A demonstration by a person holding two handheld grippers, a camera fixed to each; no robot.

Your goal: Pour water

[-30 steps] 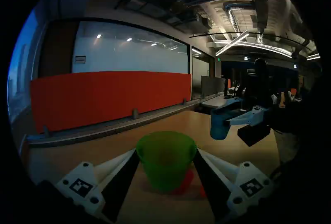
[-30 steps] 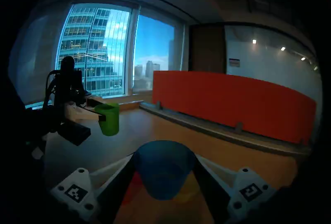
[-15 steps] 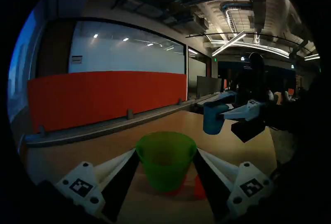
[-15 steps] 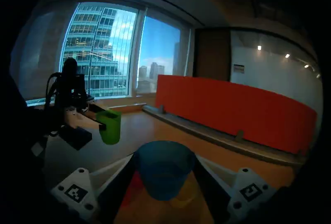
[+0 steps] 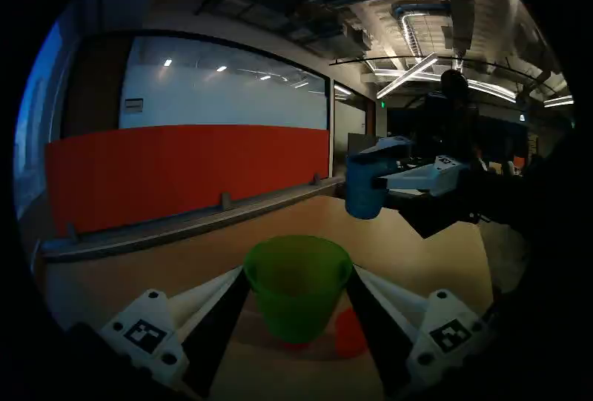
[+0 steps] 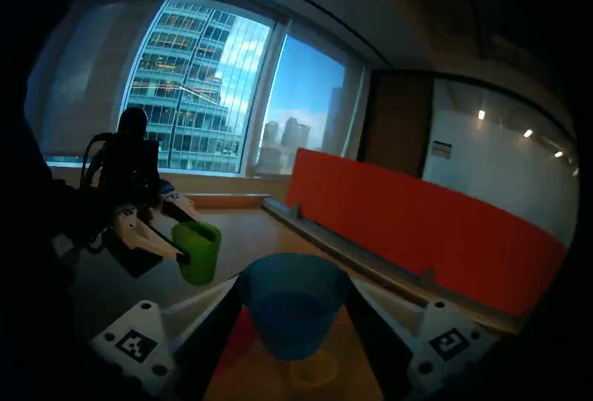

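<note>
Upright green cup (image 5: 298, 290), raised blue cup (image 6: 293, 303)

1. Site type: open-plan office in a city high-rise district.
2. Long wooden counter (image 5: 415, 242) backed by an orange divider panel (image 5: 185, 171).
3. Glass-fronted room (image 5: 222, 97) behind the panel.
4. Exposed ceiling ducts (image 5: 415, 19) and linear light strips (image 5: 404, 75) overhead.
5. Further workstations (image 5: 363, 145) in the dim background.
6. Tall windows (image 6: 200, 90) facing glass towers (image 6: 178, 82) and sky.

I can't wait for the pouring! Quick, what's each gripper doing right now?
Left gripper: closed, holding the green cup.
Right gripper: closed, holding the blue cup.
</note>
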